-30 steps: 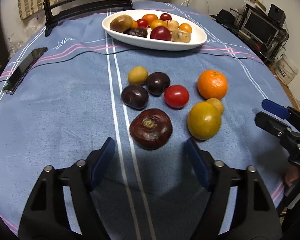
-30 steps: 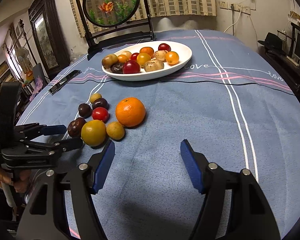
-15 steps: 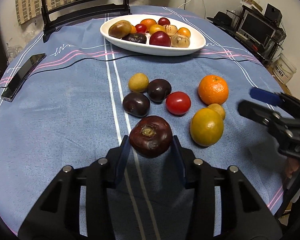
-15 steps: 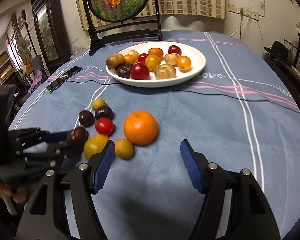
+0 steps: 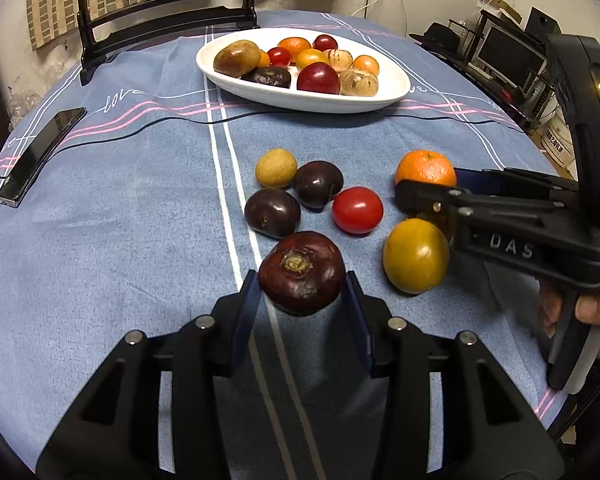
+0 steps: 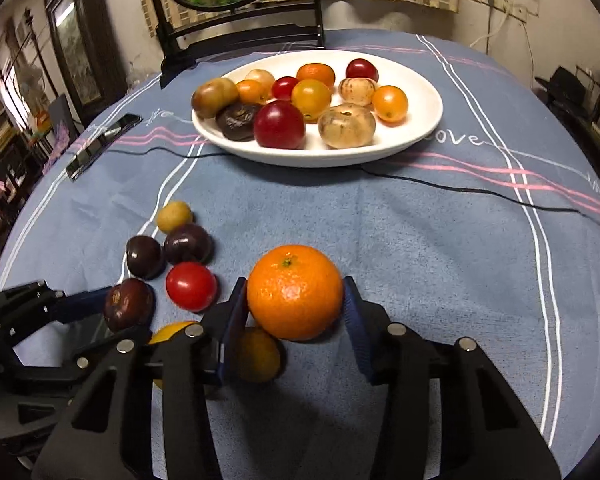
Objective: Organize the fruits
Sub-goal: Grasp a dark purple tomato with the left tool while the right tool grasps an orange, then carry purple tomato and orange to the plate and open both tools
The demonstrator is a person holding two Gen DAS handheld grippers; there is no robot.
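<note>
My left gripper [image 5: 302, 282] is shut on a dark maroon fruit [image 5: 302, 270], both blue pads against its sides, low over the blue tablecloth. The jaws of my right gripper [image 6: 295, 302] are closing, an orange [image 6: 295, 292] sits between them, and both pads touch its sides. In the left wrist view that right gripper [image 5: 428, 184] comes in from the right at the orange [image 5: 426, 166]. Loose beside them lie a red tomato [image 5: 357, 210], two dark plums [image 5: 272, 213], a small yellow fruit [image 5: 276, 168] and a yellow-orange fruit [image 5: 416, 256]. A white plate [image 5: 396, 84] at the back holds several fruits.
A phone [image 5: 40, 152] lies at the table's left edge, and a black cable [image 6: 480, 196] runs across the cloth in front of the plate. A dark wooden stand [image 6: 240, 36] rises behind the plate. A small orange-yellow fruit [image 6: 258, 354] sits under my right gripper's left finger.
My left gripper has shut on the dark maroon fruit and stayed there. My right gripper has moved in over the loose fruits to the orange and narrowed around it.
</note>
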